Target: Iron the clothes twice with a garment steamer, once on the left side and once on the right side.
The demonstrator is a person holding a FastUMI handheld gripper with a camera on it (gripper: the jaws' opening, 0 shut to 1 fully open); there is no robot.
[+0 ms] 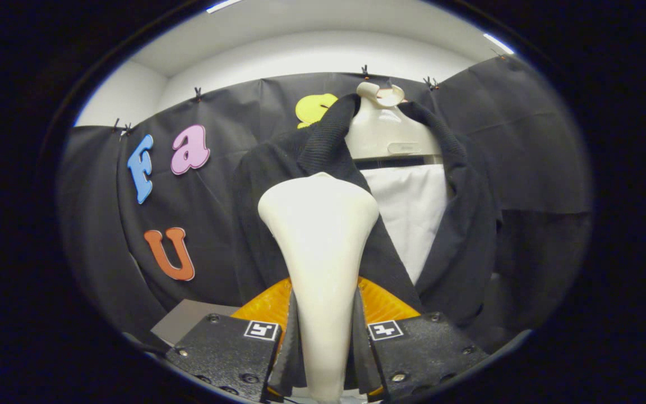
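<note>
- The gripper (323, 359) holds the garment steamer (318, 224) by its thin handle. Both fingers press on the handle, one at 9 o'clock of it and one at 3 o'clock.
- The fingers are only a little way apart, just as wide as the handle. Nothing else sits between them.
- The steamer's wide head points up, at 12 o'clock from the fingers. We see its back, so I cannot tell if steam comes out.
- Beyond the head hangs the dark jacket (278, 185) on a pale hanger stand (382, 132). A white shirt (410, 216) shows in the open front of the jacket, at 3 o'clock of the steamer head.
- The head sits in front of one front panel of the jacket, the one at 9 o'clock of the shirt. I cannot tell if the head touches the cloth or is just near it.
- My guess is that this is a pass on this one side of the jacket. I cannot tell if it is the first pass or the second.
- Next, I think, the head should slide along this panel, flat and close to the cloth. The grip must stay tight so the handle does not turn.
- The other side, at 3 o'clock of the shirt, needs a pass too.
- Something orange (270, 306) sits low, just behind the fingers.
</note>
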